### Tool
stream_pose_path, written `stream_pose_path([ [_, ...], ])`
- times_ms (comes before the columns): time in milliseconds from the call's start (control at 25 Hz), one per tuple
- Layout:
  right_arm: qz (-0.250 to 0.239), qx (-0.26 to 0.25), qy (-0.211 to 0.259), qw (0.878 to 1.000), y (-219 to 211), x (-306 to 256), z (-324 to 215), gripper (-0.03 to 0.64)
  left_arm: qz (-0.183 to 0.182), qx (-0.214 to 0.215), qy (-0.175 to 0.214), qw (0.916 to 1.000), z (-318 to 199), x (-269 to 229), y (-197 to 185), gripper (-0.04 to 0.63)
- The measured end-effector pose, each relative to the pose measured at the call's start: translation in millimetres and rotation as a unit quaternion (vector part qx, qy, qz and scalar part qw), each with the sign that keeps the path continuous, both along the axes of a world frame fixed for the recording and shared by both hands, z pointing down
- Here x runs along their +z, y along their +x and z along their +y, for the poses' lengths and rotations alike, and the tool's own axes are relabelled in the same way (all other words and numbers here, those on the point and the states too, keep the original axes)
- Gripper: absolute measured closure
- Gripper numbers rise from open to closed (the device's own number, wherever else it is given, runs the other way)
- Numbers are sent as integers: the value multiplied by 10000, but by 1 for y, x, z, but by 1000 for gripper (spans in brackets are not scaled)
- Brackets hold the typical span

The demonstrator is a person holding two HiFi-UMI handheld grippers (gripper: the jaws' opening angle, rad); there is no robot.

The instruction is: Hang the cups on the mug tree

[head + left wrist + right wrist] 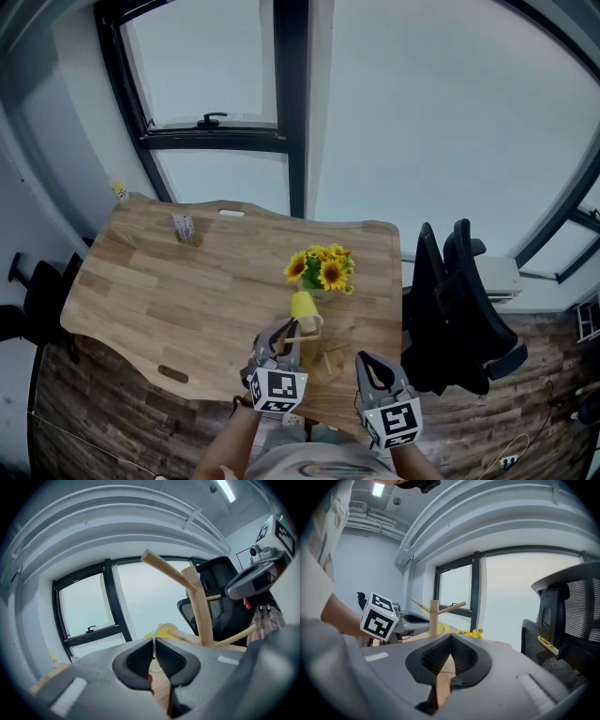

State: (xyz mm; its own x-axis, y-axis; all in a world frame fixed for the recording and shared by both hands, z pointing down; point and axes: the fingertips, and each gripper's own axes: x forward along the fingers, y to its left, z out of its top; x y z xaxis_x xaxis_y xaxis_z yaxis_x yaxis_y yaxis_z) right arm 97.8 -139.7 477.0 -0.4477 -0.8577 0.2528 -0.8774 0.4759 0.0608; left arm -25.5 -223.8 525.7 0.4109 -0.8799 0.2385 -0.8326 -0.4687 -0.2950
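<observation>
Nearest, the right tongs are clenched on nothing. The left tongs pinch the thin rim of a round yellow cup, which sits just ahead of them beside the pale wooden mug tree. Yellow sunflowers stand beyond.

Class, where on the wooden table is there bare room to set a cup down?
Bare: the broad left half of the table, between the small object at the far edge and the sunflowers. Crowded: the near right, where yellow cup, mug tree, left gripper and right gripper cluster.
</observation>
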Motion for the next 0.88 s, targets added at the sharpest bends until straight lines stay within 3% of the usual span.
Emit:
stream_pose_path([
  [880, -41, -34, -77, 10000, 6, 3, 7, 618, -498, 265, 108, 9983, 17, 6, 16, 574],
])
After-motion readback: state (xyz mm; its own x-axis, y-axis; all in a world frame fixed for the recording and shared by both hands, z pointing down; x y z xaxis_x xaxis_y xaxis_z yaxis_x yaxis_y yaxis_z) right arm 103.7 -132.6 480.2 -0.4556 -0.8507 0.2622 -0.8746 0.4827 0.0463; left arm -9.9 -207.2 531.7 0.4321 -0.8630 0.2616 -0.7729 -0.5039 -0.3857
